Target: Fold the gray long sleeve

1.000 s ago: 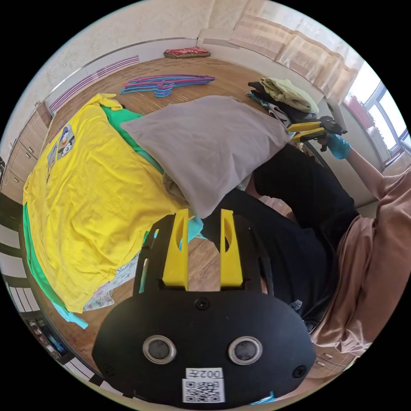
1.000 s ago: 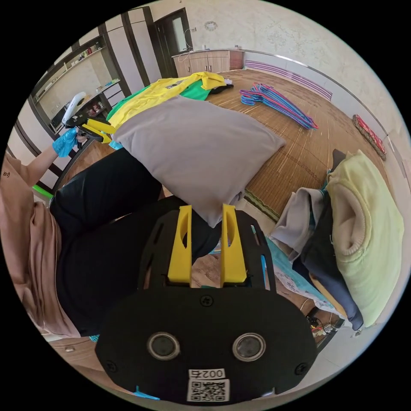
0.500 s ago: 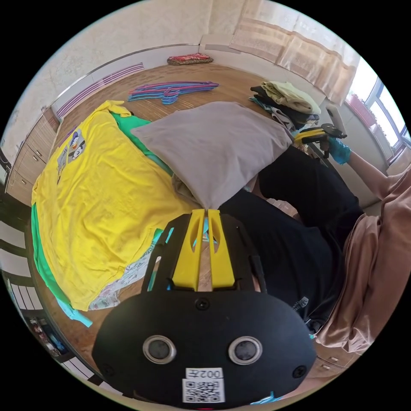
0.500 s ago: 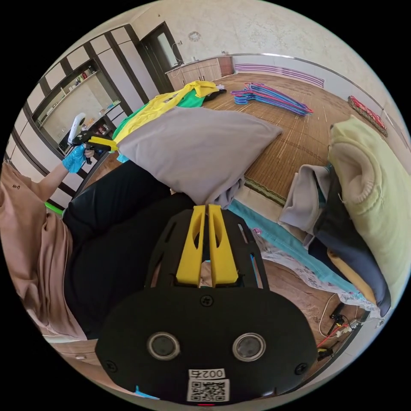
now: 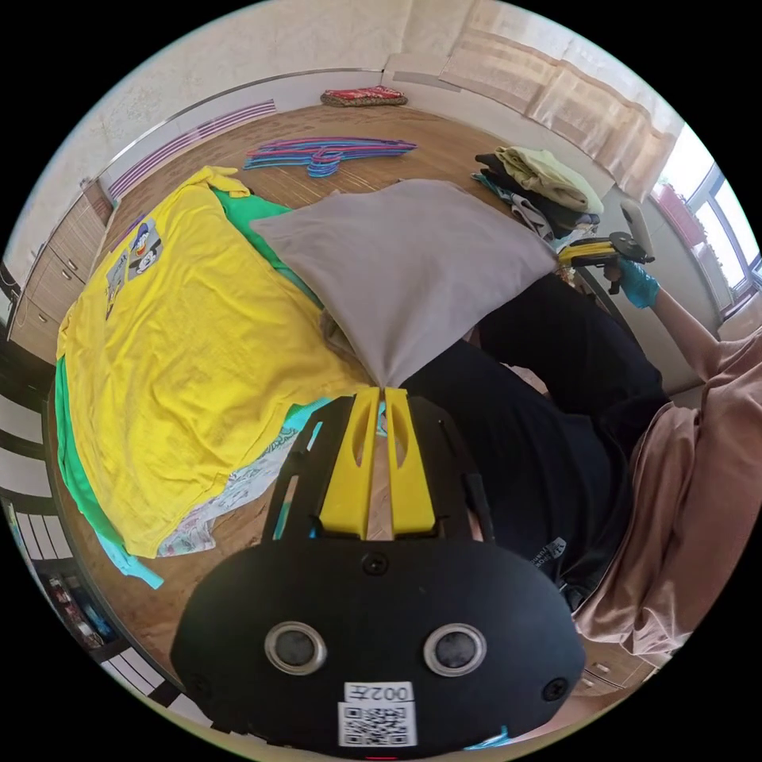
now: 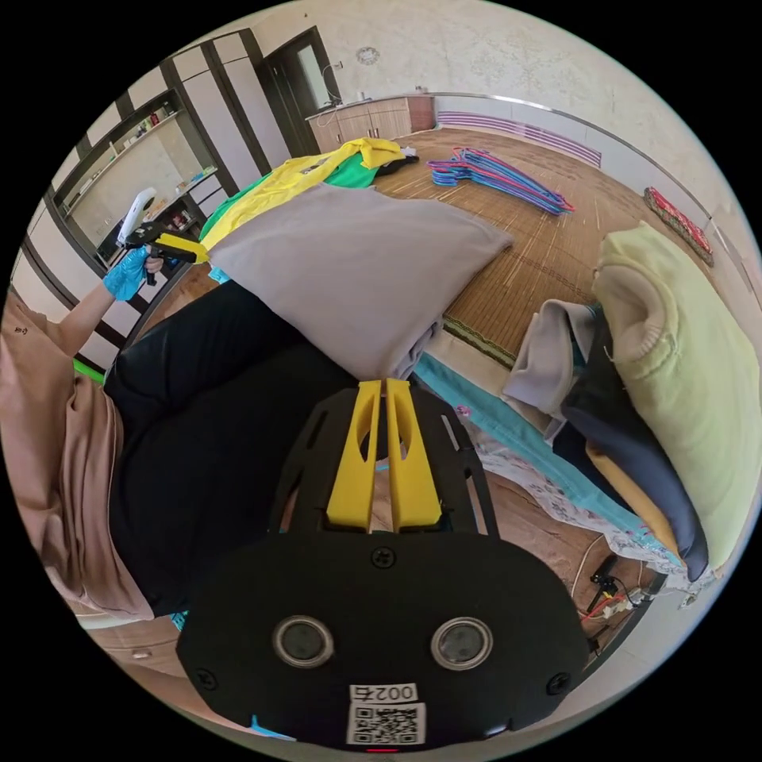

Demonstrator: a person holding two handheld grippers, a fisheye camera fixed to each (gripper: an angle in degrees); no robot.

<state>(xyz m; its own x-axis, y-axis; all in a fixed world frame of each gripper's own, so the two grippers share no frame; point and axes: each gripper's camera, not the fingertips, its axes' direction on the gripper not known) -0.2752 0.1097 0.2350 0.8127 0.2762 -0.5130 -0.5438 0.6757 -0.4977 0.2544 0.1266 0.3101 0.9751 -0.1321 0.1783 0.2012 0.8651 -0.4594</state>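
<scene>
Left claw (image 5: 382, 394) is clenched on one near corner of the gray shirt (image 5: 405, 262), right claw (image 6: 383, 385) on the other, the smooth folded cloth stretched between them above the person's lap. Left gripper view has a yellow tee (image 5: 182, 333) spread beside it; right gripper view has a soft clothes stack (image 6: 659, 413) and hangers (image 6: 496, 171) on the woven mat (image 6: 548, 254)

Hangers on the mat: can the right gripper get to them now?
Probably not: the right gripper is shut on the gray long sleeve, whose spread cloth lies between it and the hangers.
</scene>
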